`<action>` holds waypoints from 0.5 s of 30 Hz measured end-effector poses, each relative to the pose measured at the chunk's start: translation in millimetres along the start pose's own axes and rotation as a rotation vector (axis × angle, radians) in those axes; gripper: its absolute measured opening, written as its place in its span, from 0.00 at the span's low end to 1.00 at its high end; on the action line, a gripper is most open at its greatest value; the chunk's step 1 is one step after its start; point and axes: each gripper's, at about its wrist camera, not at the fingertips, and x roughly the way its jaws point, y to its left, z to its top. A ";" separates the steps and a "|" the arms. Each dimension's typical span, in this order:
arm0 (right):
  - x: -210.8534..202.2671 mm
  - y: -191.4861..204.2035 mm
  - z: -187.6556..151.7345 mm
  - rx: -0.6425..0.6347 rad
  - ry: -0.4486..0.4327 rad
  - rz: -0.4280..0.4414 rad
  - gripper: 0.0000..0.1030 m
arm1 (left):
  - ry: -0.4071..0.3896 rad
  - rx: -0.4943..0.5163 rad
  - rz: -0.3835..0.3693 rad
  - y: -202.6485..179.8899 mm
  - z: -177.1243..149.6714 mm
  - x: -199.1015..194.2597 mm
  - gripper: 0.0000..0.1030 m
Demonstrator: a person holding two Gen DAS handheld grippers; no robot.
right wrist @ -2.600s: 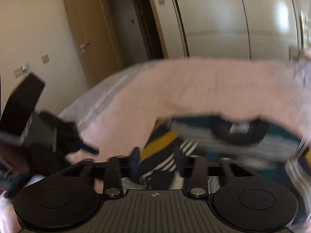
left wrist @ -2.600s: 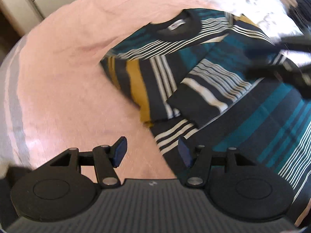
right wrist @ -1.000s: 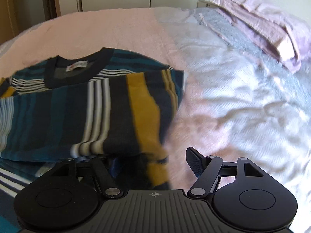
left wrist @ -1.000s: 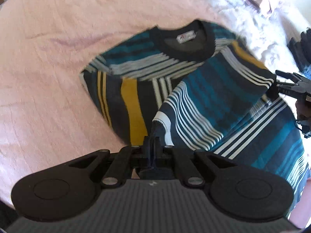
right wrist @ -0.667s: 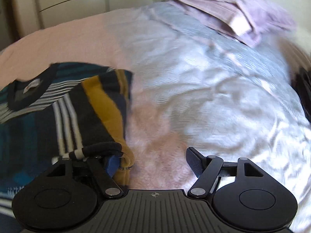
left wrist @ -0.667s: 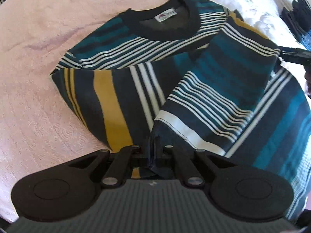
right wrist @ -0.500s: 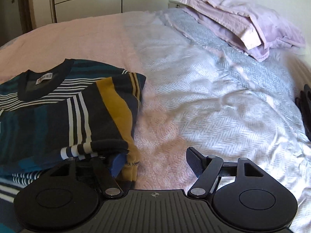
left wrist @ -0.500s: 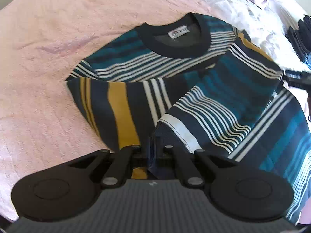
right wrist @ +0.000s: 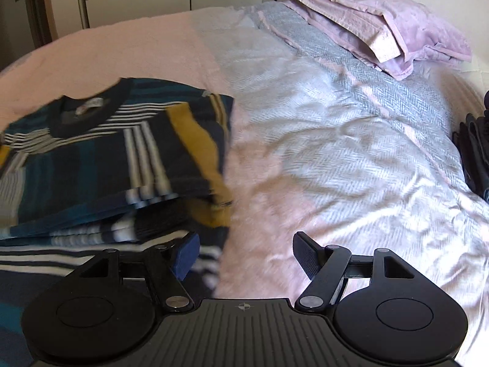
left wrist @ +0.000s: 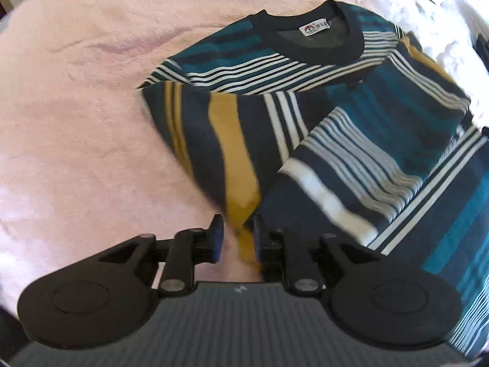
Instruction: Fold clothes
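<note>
Striped sweater (left wrist: pixel 321 128) flat on the pink bedspread (left wrist: pixel 76 122), collar at the far end, both sleeves already crossed over the chest. Left gripper (left wrist: pixel 235 238) slightly apart, astride the near sleeve end, not clamped. Right gripper (right wrist: pixel 244 255) wide apart over the sweater's right edge, holding nothing. Probably left: bottom hem up toward the collar, then smoothing.

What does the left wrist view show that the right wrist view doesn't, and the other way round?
Only the left wrist view shows the left claw, open, a yellow-striped fold of sweater between its jaws. Only the right wrist view shows the right claw, open wide at the sweater's edge, plus the lilac pillows and a dark clothes pile. Both show the striped sweater, sleeves folded in, on the pink bedspread.
</note>
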 end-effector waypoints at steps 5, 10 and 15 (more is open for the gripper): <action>-21.8 28.8 -0.2 0.006 -0.023 0.085 0.69 | -0.087 0.013 -0.062 -15.2 -13.5 -22.5 0.15; -17.1 60.8 -11.0 -0.003 0.047 0.188 0.69 | 0.020 0.044 -0.107 -37.3 -32.4 5.8 0.16; -19.2 66.5 -40.4 -0.016 0.167 0.196 0.69 | 0.070 0.079 -0.056 -43.8 -64.0 4.7 0.16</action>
